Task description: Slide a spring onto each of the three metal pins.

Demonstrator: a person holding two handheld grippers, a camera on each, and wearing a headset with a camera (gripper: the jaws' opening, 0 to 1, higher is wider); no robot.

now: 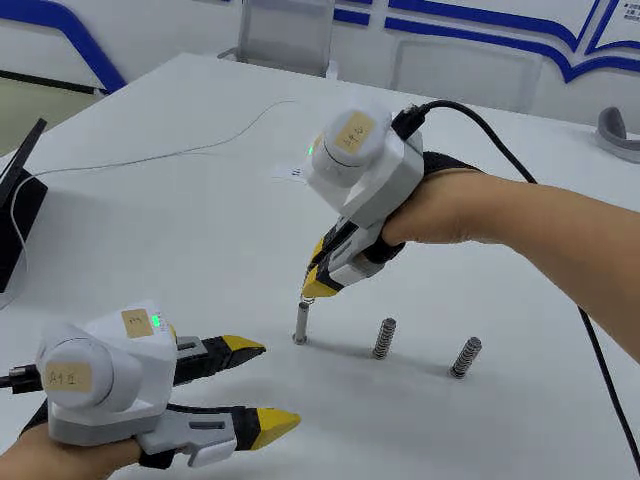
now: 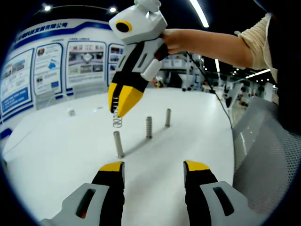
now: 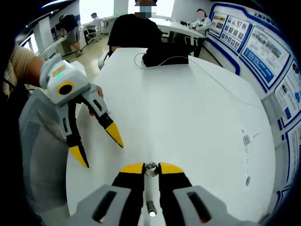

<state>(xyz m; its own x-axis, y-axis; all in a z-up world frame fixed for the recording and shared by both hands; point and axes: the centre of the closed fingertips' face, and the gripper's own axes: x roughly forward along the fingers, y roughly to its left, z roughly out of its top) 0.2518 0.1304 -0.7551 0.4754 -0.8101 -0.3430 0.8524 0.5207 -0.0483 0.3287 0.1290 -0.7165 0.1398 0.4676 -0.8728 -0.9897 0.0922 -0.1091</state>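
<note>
Got the right tool [image 1: 312, 288] near the middle of the head view, tips pointed down and pinched shut on a spring [image 1: 307, 300]. Dangling that spring right over the bare pin [image 1: 301, 323], standing upright on the white tabletop [image 1: 200, 240]. Hard to say whether the bottom coil touches the pin top. Looks just clear of it from the left gripper view, but wouldn't swear to it.

Moving right along the row: middle pin [image 1: 384, 338] and right-hand pin [image 1: 465, 357], both already carrying a spring of their own, all three near each other in a loose line.

Down in the lower left corner, holding the left tool [image 1: 272, 383] low over the tabletop, yellow tips spread wide with nothing between them. Aimed toward the pins but well apart from them.

From the right gripper view, seeing the jaws at bottom centre closed around the spring's top ring, with the left tool off at the left side, tips splayed.

Also spotting a thin pale cable [image 1: 180, 152] trailing across the upper left of the tabletop.
</note>
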